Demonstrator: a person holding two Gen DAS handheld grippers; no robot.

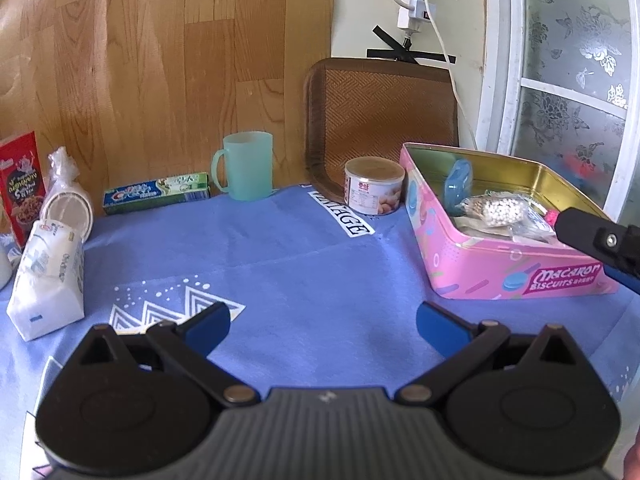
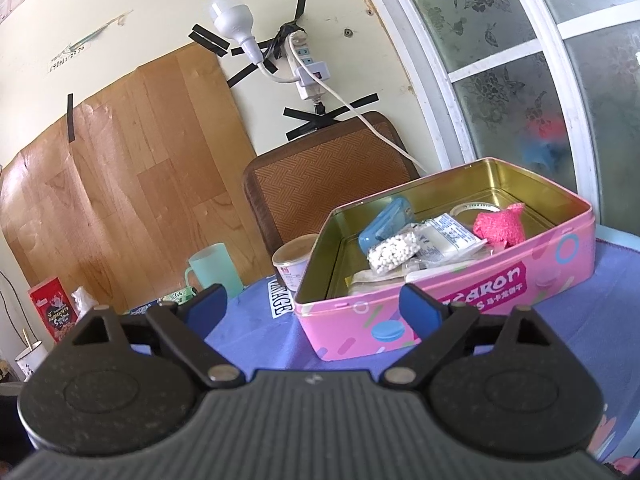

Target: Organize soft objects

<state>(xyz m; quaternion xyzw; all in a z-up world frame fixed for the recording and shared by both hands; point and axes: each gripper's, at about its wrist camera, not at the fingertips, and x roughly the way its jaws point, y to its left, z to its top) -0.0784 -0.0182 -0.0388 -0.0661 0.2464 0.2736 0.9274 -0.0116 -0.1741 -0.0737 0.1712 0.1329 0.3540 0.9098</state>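
A pink biscuit tin [image 1: 520, 276] [image 2: 460, 296] stands open on the blue cloth at the right. Inside lie a bag of white beads [image 2: 394, 254] [image 1: 500, 210], a blue case [image 2: 384, 226], a white packet [image 2: 444, 236] and a pink soft object [image 2: 500, 224]. A white tissue pack [image 1: 48, 280] lies on the cloth at the far left. My left gripper [image 1: 322, 320] is open and empty above the bare cloth. My right gripper [image 2: 314, 306] is open and empty, just in front of the tin's near wall; one finger shows in the left wrist view [image 1: 592, 236].
Along the back stand a green mug [image 1: 246, 166], a toothpaste box [image 1: 156, 194], a small can [image 1: 374, 186], a red snack box [image 1: 20, 184] and stacked paper cups [image 1: 66, 208]. A brown woven mat [image 1: 380, 120] leans on the wall. A window frame [image 1: 500, 60] is at right.
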